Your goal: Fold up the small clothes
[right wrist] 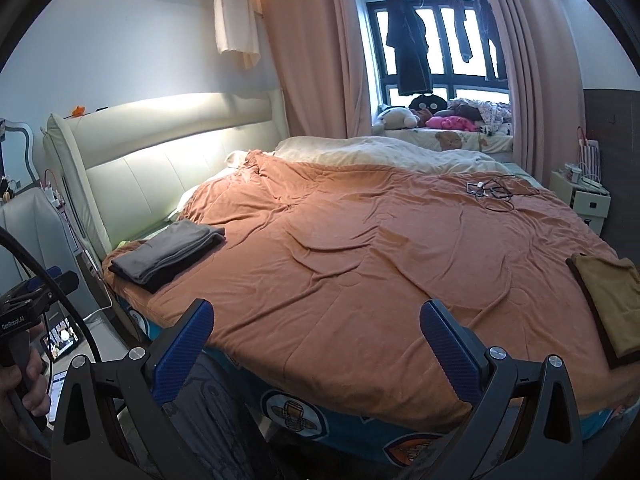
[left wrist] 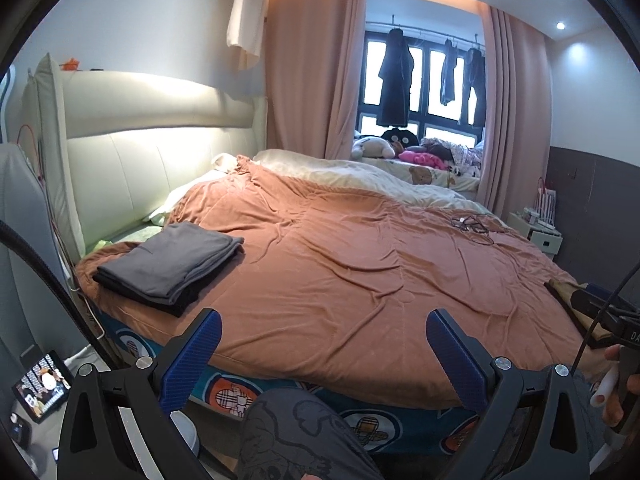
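Both grippers hover just off the foot of the bed, pointing across it towards the headboard (right wrist: 168,160). The left gripper (left wrist: 322,344) has its jaws spread wide with nothing between them, blue pads facing each other over the edge of the rust-orange blanket (left wrist: 340,256). The right gripper (right wrist: 316,336) is the same: jaws wide apart and empty, well short of any cloth.

The folded clothes sit in two places. Near the headboard, at the left corner of the blanket, lies a neat stack of grey folded garments (right wrist: 168,250) resting on something darker beneath. At the right edge of the bed lies a flat mustard-yellow garment (right wrist: 612,304) on top of a dark piece, its corner just showing in the left wrist view behind the other handle. The two piles are well apart, with a broad stretch of wrinkled blanket between them.

Farther up the bed a tangle of cables (right wrist: 494,192) lies on the blanket, and a cream duvet (right wrist: 380,152) is bunched beyond it. Dark clothes (right wrist: 408,52) hang in front of the window, with soft toys (right wrist: 400,116) heaped on the sill bed. The person's knee in grey printed trousers (left wrist: 296,432) shows below the left gripper, and a tablet (left wrist: 42,386) glows on the floor.
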`<act>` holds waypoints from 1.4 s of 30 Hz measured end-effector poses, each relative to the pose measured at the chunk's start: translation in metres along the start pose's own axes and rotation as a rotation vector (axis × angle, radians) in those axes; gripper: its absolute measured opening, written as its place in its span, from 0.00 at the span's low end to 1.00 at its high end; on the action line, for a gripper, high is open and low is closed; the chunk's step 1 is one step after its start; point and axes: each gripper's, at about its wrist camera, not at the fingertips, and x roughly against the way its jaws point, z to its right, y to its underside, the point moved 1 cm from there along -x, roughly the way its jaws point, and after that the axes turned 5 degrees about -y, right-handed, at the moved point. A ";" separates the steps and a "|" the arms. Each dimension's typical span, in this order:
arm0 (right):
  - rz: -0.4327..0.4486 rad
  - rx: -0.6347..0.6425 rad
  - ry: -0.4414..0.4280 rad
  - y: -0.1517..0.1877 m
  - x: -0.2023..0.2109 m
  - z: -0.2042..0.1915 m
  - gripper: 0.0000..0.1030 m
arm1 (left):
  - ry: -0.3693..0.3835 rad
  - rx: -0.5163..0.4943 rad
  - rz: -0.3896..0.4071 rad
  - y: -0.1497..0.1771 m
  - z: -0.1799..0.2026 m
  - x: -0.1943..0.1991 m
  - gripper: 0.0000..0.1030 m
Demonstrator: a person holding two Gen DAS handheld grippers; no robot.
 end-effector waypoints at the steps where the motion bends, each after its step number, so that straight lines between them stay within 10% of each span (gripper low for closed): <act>1: 0.001 0.005 0.001 0.001 0.000 -0.003 1.00 | -0.004 0.001 0.004 0.000 -0.001 0.001 1.00; 42: -0.004 0.018 0.022 0.011 0.005 0.002 1.00 | -0.010 0.008 0.039 0.000 -0.007 0.024 1.00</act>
